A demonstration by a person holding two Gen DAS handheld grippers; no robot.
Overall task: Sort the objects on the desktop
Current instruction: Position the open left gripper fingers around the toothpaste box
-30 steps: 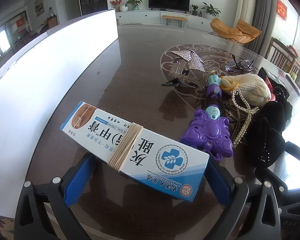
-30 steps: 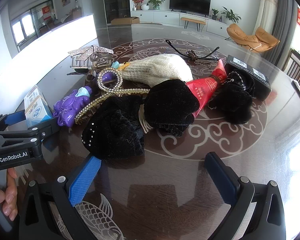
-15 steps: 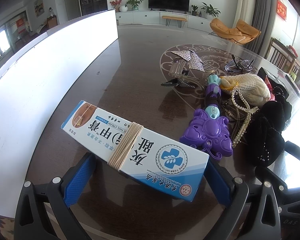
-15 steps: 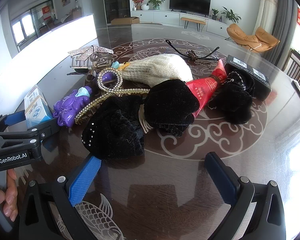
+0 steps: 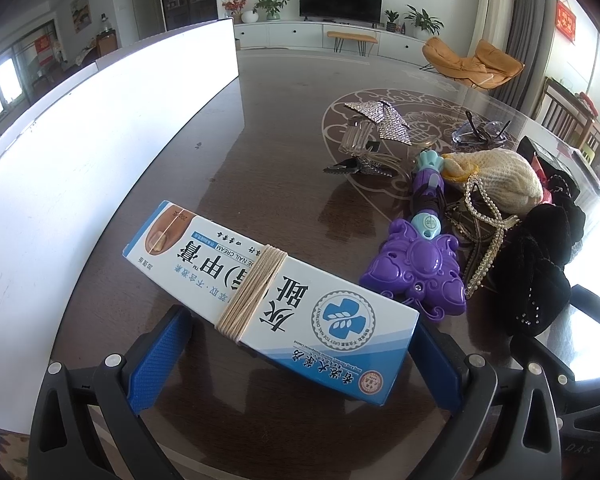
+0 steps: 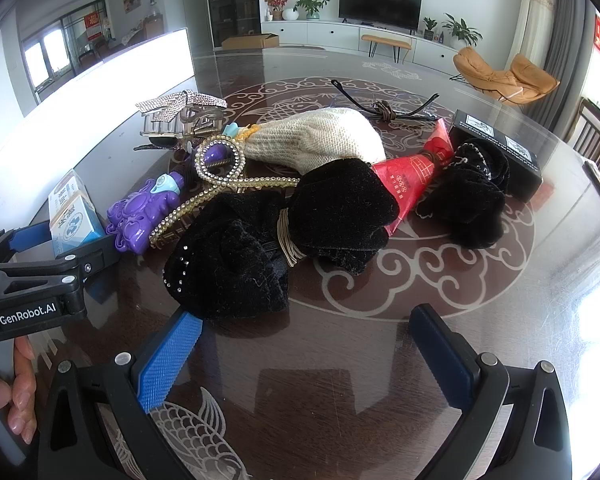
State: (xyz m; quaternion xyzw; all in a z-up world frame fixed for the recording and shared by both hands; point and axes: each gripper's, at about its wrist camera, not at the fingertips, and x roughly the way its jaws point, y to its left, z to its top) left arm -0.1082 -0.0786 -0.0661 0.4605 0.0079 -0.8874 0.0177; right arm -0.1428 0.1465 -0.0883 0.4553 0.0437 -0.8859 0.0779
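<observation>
here the left gripper (image 5: 296, 360) sits low over the dark table (image 5: 260, 140), its blue pads pinching the nail cream box (image 5: 268, 292) at the two long sides. a hand (image 6: 8, 392) at nine o'clock in the right wrist view curls round the left tool's handle. the box lies flat between the pads, its long axis running from about ten o'clock to four o'clock in the left wrist view, the toe-picture end toward ten, a band of pale string (image 5: 252, 292) wound round its middle. the purple toy (image 5: 416, 268) lies just beside it at three o'clock.

the right gripper (image 6: 304, 352) hovers just above the table with its pads spread wide and nothing between them. straight ahead at twelve o'clock lies the black velvet bundle (image 6: 284, 232), with the cream knit pouch (image 6: 320, 140) and red tube (image 6: 408, 180) beyond.
</observation>
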